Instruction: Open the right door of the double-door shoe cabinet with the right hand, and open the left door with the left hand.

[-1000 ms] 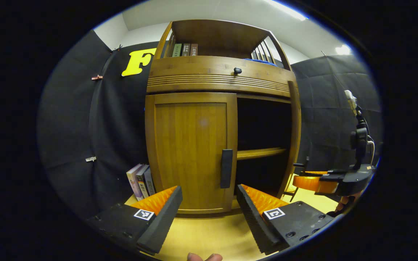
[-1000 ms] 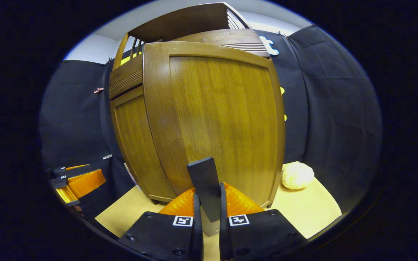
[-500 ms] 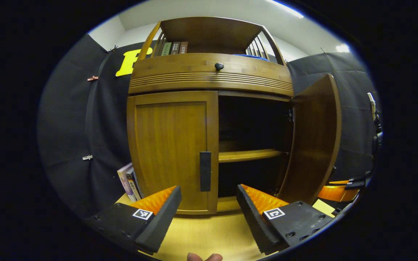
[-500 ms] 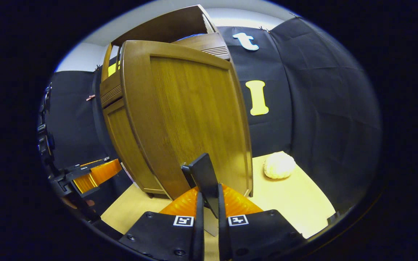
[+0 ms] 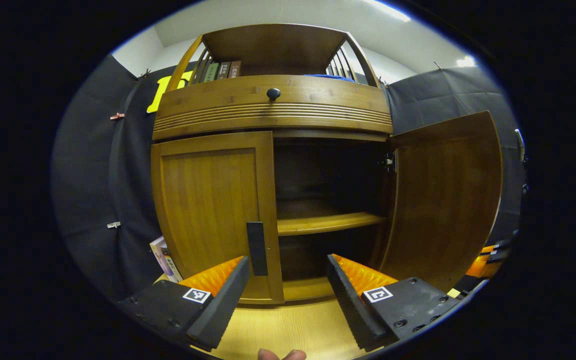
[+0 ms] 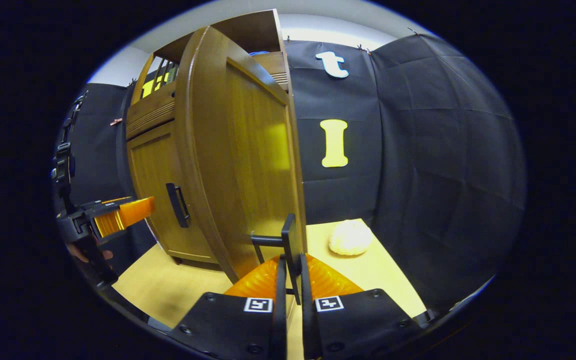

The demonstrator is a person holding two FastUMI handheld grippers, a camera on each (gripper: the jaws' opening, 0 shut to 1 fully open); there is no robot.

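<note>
On the right door's handle (image 6: 290,240), right gripper (image 6: 290,280) clamps.

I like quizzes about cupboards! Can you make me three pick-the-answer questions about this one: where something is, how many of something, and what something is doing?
1. Where is the pale round lump?
A. on the table, right of the cabinet
B. on the inner shelf
C. on top of the cabinet

2. How many doors are open?
A. none
B. one
C. two

3. What is the right gripper doing?
A. hanging open
B. clamping the right door's handle
C. pushing the drawer knob

Answers: 1 A, it rests on the tabletop. 2 B, the right door is swung out and the left door is closed. 3 B, both fingers press the handle.
</note>
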